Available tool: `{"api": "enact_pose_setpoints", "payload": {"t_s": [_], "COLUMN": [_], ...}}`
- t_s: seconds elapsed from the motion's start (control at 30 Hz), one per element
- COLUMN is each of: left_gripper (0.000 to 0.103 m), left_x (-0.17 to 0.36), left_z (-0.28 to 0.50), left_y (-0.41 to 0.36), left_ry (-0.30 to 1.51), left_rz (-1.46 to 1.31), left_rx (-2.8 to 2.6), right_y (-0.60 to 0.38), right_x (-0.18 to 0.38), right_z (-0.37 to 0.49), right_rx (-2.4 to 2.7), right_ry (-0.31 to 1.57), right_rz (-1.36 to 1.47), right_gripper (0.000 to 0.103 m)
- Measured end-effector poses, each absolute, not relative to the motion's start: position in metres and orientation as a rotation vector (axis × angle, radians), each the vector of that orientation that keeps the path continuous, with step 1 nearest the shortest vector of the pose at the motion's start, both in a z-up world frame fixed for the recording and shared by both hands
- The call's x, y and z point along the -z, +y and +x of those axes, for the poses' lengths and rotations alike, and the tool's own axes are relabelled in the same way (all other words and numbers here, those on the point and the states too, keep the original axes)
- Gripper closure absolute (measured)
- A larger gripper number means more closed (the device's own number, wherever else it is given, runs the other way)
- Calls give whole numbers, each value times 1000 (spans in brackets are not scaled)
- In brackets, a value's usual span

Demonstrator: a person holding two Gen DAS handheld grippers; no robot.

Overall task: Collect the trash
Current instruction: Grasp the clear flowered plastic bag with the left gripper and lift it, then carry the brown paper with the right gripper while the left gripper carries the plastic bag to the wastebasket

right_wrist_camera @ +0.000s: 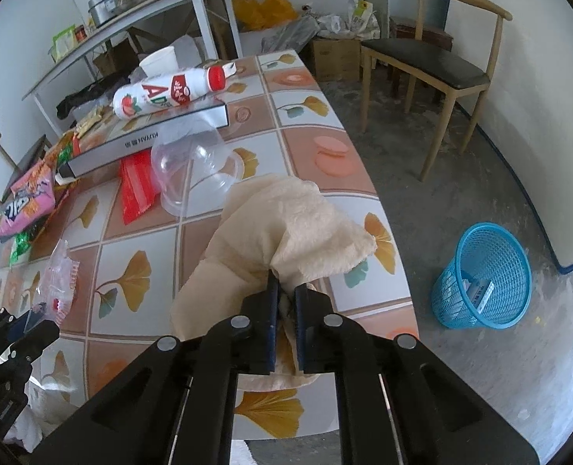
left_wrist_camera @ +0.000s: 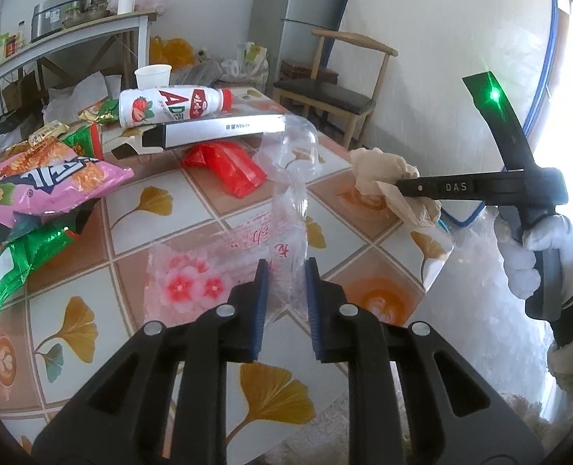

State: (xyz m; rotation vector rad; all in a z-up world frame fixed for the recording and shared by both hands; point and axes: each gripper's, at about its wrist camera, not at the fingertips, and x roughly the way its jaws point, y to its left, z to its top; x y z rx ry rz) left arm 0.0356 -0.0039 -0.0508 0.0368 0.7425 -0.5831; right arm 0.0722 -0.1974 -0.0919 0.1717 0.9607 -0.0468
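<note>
Left gripper (left_wrist_camera: pixel 286 271) clamped on clear flowered wrapper (left_wrist_camera: pixel 224 267), held just ahead of its pads. Right gripper (right_wrist_camera: pixel 285 290) clenched on crumpled beige tissue (right_wrist_camera: pixel 286 232). Blue bin (right_wrist_camera: pixel 484 283) right of and below it. Risk: thin film slipping, tissue tearing in transit.

Bottle (right_wrist_camera: pixel 162 93) on box (right_wrist_camera: pixel 147 139) at table's (right_wrist_camera: pixel 306 116) far side, basket (right_wrist_camera: pixel 484 279) on floor right of table.

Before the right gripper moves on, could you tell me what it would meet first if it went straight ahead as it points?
Shut on the beige cloth, the right gripper points down at the table; beyond the cloth, likely the clear cup, though depth is unclear.
</note>
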Motion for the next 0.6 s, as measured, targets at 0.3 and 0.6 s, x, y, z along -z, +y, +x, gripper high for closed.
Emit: {"api": "enact_pose_setpoints", "payload": {"t_s": [0.3,0.6], "left_gripper": [87,87], "left_x": [40,23], "left_z": [34,30], "left_y": [0,6], "left_ry": [708,660], "left_rz": [20,-2], "left_rx": [574,569], "right_y": [-202,-199], "right_x": [85,70], "right_z": [71,69], "right_rx": [35,17], "right_ry": [941,914], "right_rz": [222,231], "right_gripper": [96,96]}}
